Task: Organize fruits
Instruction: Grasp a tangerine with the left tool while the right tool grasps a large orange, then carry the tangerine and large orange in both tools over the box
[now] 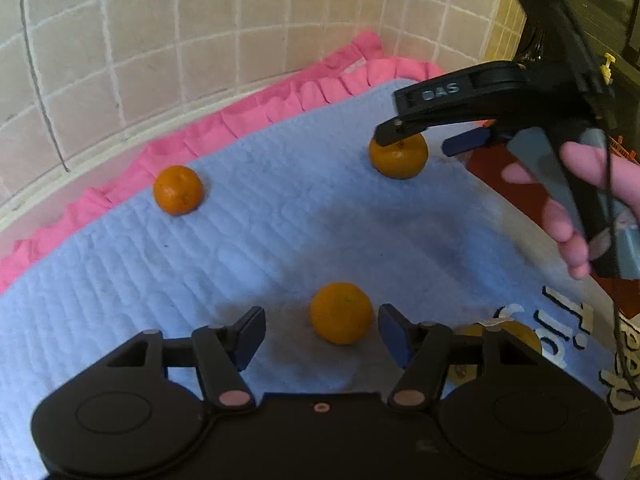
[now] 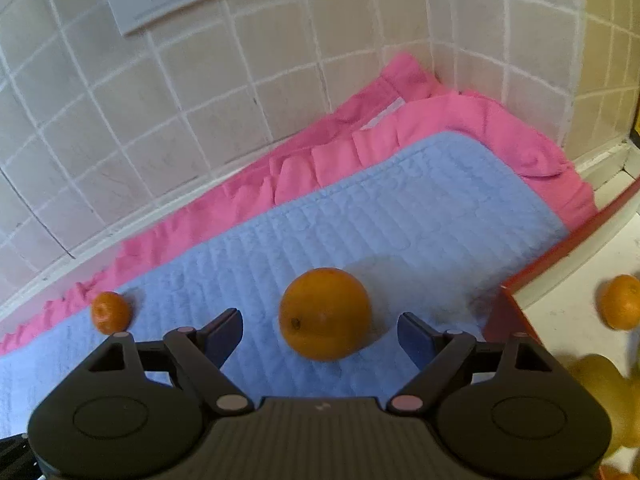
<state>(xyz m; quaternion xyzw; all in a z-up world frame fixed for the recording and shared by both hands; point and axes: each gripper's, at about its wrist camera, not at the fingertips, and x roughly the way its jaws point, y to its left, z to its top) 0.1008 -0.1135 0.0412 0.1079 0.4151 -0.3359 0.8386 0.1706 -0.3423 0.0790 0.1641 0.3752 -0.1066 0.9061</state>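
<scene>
Black right hand-held gripper (image 2: 320,334) tilted down, fingers astride orange (image 2: 325,314), apart

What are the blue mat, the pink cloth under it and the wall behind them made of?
The blue mat looks like soft quilted fabric, matte, with stitched ridges. The pink cloth looks like thin woven fabric gathered into a ruffled edge; whether cotton or synthetic is unclear. The wall looks like beige ceramic tile with pale grout lines and a faint sheen.
</scene>
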